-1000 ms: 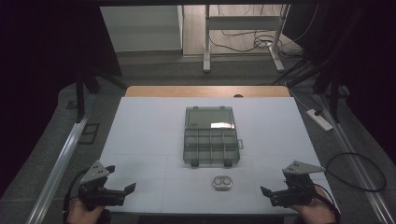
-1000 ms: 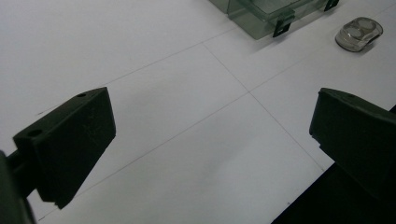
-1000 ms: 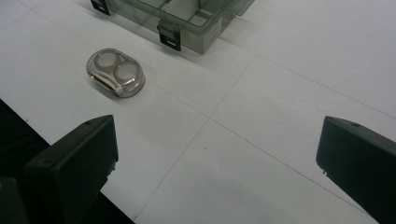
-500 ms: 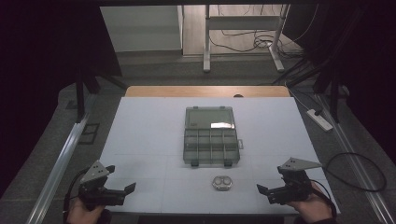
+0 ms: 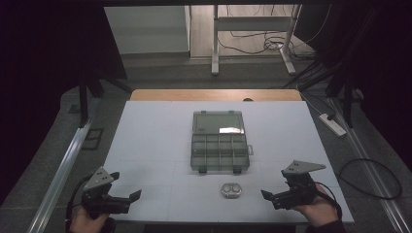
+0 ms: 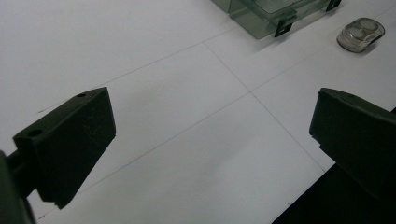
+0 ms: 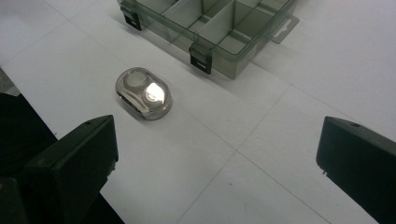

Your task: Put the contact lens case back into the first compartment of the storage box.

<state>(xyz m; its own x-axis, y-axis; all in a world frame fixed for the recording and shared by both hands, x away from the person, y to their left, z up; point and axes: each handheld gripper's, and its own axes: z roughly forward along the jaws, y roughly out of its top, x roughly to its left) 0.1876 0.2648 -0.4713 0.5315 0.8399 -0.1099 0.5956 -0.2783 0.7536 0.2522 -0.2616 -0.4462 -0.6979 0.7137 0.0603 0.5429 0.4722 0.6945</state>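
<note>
Now | small clear oval case [image 5: 231,190] low centre of the high view, just below the open compartment box [image 5: 218,141] | right hand-held gripper [image 5: 270,197] wide, empty; left hand-held gripper [image 5: 133,196] wide, empty | case likely light, rigid, slick: pinch its long flanks.

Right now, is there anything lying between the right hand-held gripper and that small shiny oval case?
Nothing: only bare white table separates the right hand-held gripper from the small shiny oval case, as the right gripper view shows.
</note>
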